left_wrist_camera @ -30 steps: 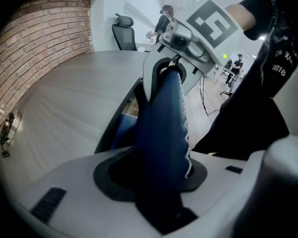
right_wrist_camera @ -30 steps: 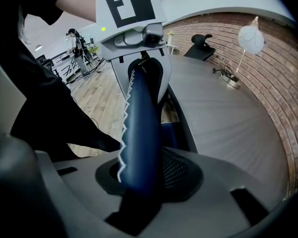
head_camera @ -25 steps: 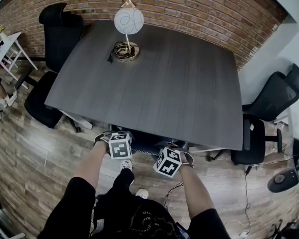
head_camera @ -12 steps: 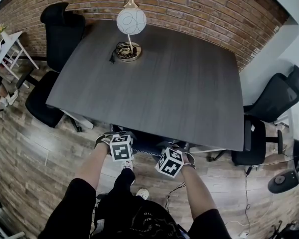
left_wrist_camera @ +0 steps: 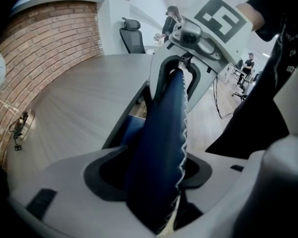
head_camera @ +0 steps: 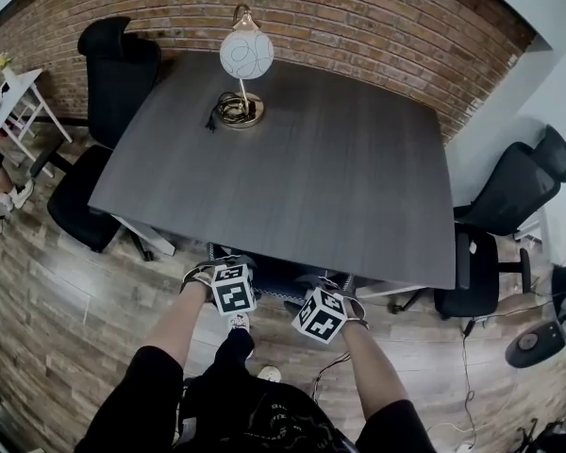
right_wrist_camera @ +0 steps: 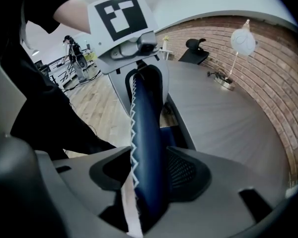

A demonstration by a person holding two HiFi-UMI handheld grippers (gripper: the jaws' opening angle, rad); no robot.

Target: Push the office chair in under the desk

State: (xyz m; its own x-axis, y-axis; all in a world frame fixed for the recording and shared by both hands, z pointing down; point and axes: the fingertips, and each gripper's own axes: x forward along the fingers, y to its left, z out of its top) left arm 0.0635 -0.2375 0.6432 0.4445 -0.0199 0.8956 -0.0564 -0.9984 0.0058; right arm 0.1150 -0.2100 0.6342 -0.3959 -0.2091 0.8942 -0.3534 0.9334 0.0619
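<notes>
left gripper [left_wrist_camera: 151, 175] — jaws have just been opening, now wide, standing loose either side of the office chair [left_wrist_camera: 161, 133] back's blue top edge | right gripper [right_wrist_camera: 149, 175] — the same, wide, same edge between its jaws, not clamped | desk [head_camera: 292, 168] just ahead of both tips, chair back at its near edge

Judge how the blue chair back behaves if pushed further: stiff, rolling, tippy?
The chair back looks padded and stitched: it probably gives slightly but keeps its shape. On the wood floor it likely rolls easily, though its wheels are hidden. It's mostly under the desk, so little travel probably remains.
</notes>
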